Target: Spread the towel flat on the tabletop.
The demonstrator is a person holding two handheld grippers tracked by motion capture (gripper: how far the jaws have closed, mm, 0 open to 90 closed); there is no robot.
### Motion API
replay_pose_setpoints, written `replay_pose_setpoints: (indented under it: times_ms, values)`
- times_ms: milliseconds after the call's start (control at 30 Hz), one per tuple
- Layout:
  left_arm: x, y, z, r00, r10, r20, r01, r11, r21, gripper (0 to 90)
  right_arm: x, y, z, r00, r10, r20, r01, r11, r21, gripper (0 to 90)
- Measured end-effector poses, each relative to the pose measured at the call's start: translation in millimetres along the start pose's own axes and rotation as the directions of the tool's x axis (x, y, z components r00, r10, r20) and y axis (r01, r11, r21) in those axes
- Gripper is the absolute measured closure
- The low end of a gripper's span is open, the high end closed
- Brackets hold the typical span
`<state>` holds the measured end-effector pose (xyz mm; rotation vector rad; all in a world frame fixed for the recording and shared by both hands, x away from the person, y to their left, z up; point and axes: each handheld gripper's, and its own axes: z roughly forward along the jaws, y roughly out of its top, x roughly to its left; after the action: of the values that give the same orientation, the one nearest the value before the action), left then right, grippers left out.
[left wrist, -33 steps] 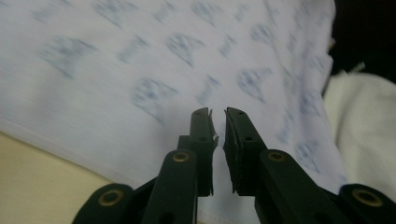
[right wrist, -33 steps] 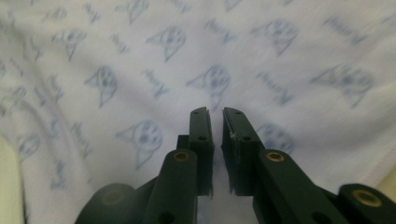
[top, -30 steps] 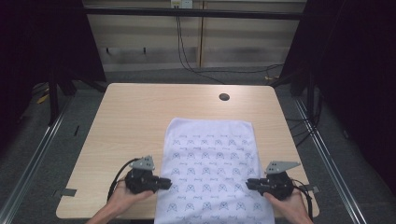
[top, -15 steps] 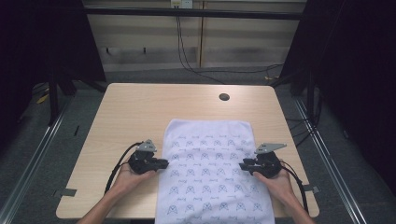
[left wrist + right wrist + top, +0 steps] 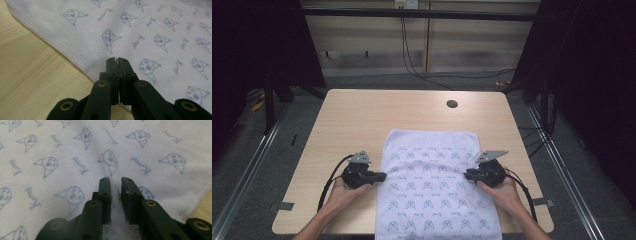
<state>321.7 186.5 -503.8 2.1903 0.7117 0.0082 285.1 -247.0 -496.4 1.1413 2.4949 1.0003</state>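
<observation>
White cloth [image 5: 434, 187] with blue printed faces lies flat on the pale wooden worktop [image 5: 362, 120], near edge hanging over the front. Left gripper [image 5: 381, 176] clenched on the cloth's left hem. Right gripper [image 5: 468, 174] at the right hem, jaws just closing, a ridge of cloth pinched between them. Round dark hole [image 5: 452, 104] near the worktop's far edge. Grey floor [image 5: 257, 150], cables [image 5: 422, 70] behind.
</observation>
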Motion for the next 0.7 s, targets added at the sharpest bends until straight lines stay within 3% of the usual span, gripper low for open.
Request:
replay_pose_setpoints:
  times_ms: [133, 200, 433, 567, 600, 700]
  values:
    - [-13.9, -7.2, -5.3, 0.9994, 0.027, 0.021, -0.027, 0.9995, 0.017, 88.4, 7.5, -11.8, -8.1, 0.9988, 0.024, -0.042, -0.024, 1.0, -0.014, 82.9]
    - [-20.2, -10.3, -9.0, 0.9992, 0.03, 0.027, -0.031, 0.9989, 0.034, 88.3, 15.0, -16.2, -13.5, 0.999, 0.005, -0.044, -0.005, 1.0, 0.001, 82.9]
    - [-37.9, -17.6, -17.2, 0.9965, 0.063, 0.055, -0.067, 0.9948, 0.077, 86.5, 29.0, -27.9, -22.4, 0.9969, 0.004, -0.078, -0.004, 1.0, -0.004, 81.4]
    - [-39.1, -21.6, -20.9, 0.9941, 0.048, 0.097, -0.055, 0.9958, 0.073, 81.6, 31.6, -28.0, -24.7, 0.9963, 0.004, -0.086, -0.003, 1.0, 0.008, 72.5]
    - [-38.8, -20.7, -21.4, 0.9942, 0.047, 0.097, -0.054, 0.9962, 0.068, 79.2, 31.2, -26.9, -25.0, 0.9971, -0.009, -0.075, 0.008, 1.0, -0.005, 70.5]
    - [-34.3, -14.3, -25.9, 0.9952, 0.033, 0.092, -0.035, 0.9992, 0.021, 74.7, 23.6, -23.1, -32.1, 0.9944, 0.036, -0.099, -0.043, 0.996, -0.074, 70.3]
